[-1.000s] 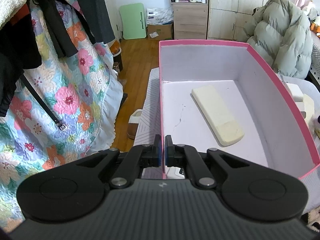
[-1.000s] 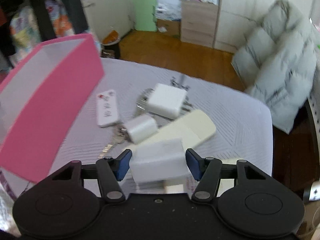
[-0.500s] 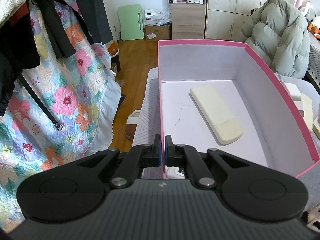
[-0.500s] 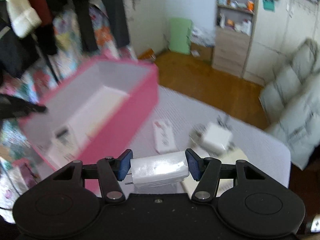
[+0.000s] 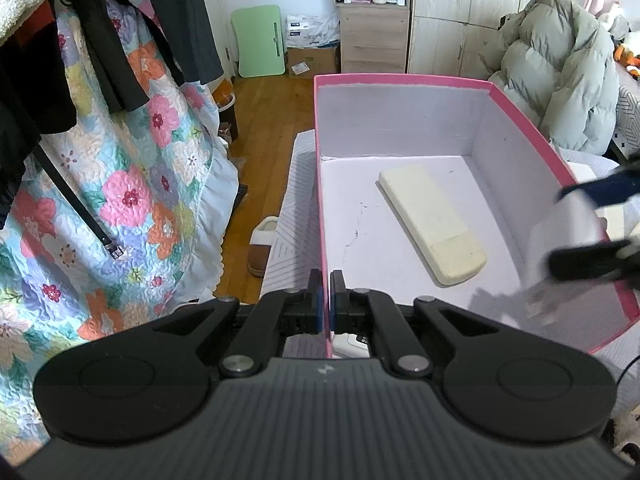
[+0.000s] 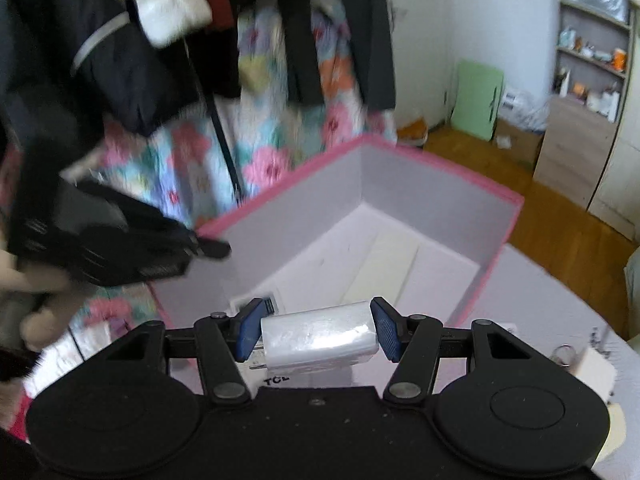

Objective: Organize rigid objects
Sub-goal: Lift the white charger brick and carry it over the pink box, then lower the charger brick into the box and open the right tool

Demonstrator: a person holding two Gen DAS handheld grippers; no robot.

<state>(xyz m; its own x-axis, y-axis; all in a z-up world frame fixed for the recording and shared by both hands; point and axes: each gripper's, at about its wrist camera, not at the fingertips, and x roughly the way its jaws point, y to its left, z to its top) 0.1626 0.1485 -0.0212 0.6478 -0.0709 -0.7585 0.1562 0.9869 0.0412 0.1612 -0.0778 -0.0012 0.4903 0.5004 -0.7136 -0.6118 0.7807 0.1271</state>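
My left gripper (image 5: 325,304) is shut on the near wall of the pink box (image 5: 400,78), which stands on the bed. A cream slab (image 5: 432,224) lies flat on the box floor, and a small white item (image 5: 352,344) sits by the clamped wall. My right gripper (image 6: 318,330) is shut on a white charger block (image 6: 320,340) and hangs over the box's (image 6: 440,164) edge. In the left wrist view it comes in blurred from the right (image 5: 580,228), over the right wall. In the right wrist view the left gripper (image 6: 212,246) shows blurred at the box corner.
A flowered quilt (image 5: 132,184) and dark hanging clothes (image 5: 100,52) crowd the left side. A grey puffer jacket (image 5: 560,76) lies behind the box. Another white block with keys (image 6: 592,364) lies on the bed at the right. Wooden floor and a slipper (image 5: 262,248) lie below.
My right gripper has swung with the charger from the pile on the bed over to the pink box and rolled. The left gripper and the box have stayed put.
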